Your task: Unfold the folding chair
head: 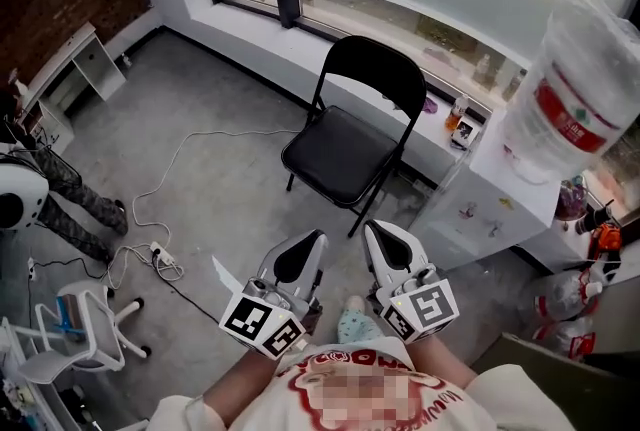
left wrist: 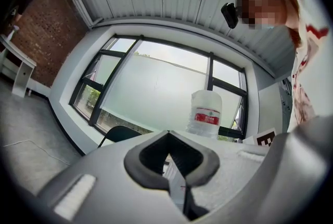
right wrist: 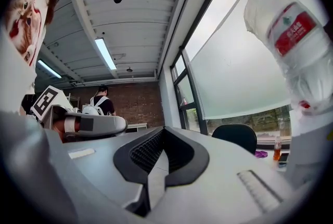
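While both claws hang level in front of the person's chest, neither touches anything.

Left claw (head: 306, 247): jaws pressed together, nothing pinched. Its own view (left wrist: 168, 138) shows the black pads meeting at the tip. Right claw (head: 382, 241): same, jaws together and empty (right wrist: 162, 133). They sit side by side with a small gap between them.

Folding chair (head: 345, 144): black, already opened out, seat down flat, backrest up, standing on the grey floor (head: 220, 189). It stands ahead of the claws and apart from them, next to the window ledge (head: 300, 44) and just left of the white cabinet (head: 495, 194). Only its backrest top shows in the left claw's view (left wrist: 120, 133) and the right claw's view (right wrist: 237, 137).

Water bottle (head: 570, 84) sits upside down on that cabinet. White cable and power strip (head: 160, 257) lie on the floor to the left, and a white office chair (head: 75, 329) stands at bottom left. Another person's legs (head: 80, 209) show at the left edge.
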{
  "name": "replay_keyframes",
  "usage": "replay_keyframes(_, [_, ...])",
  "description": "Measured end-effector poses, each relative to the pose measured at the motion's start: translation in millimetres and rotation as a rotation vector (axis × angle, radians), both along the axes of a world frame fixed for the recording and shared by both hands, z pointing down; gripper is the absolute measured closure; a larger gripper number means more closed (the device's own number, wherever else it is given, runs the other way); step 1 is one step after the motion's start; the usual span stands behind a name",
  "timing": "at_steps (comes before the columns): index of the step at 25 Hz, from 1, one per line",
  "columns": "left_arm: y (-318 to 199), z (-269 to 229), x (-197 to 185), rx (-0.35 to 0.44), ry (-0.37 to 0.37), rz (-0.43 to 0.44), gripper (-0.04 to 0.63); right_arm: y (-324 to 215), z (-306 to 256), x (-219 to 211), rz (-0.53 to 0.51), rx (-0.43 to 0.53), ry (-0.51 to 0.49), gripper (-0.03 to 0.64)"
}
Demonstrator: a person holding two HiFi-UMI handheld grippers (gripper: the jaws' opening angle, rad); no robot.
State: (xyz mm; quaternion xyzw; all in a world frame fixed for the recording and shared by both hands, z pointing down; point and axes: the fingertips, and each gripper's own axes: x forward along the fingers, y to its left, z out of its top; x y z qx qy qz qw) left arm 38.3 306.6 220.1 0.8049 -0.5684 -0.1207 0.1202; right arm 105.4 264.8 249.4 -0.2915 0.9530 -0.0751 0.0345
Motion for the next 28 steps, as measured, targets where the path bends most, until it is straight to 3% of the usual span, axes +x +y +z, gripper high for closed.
replay_keyframes(6, [83, 10, -19, -0.029, 0.006, 0.006, 0.589, 90, 6, -7, 0.044, -0.027, 0.025, 0.594])
replay_keyframes(12, [126, 26, -4, -0.056, 0.055, 0.065, 0.589, 162, 15, 5, 0.067, -0.037, 0.075, 0.594])
replay_keyframes(16, [137, 17, 11, -0.029, 0.045, 0.100, 0.588, 174, 7, 8, 0.054, -0.016, 0.075, 0.594])
replay_keyframes(22, [139, 9, 20, -0.008, 0.058, 0.083, 0.589, 171, -6, 14, 0.047, 0.014, 0.090, 0.594])
replay_keyframes(28, [137, 16, 27, -0.042, 0.086, 0.081, 0.589, 171, -9, 26, 0.064, 0.063, 0.112, 0.594])
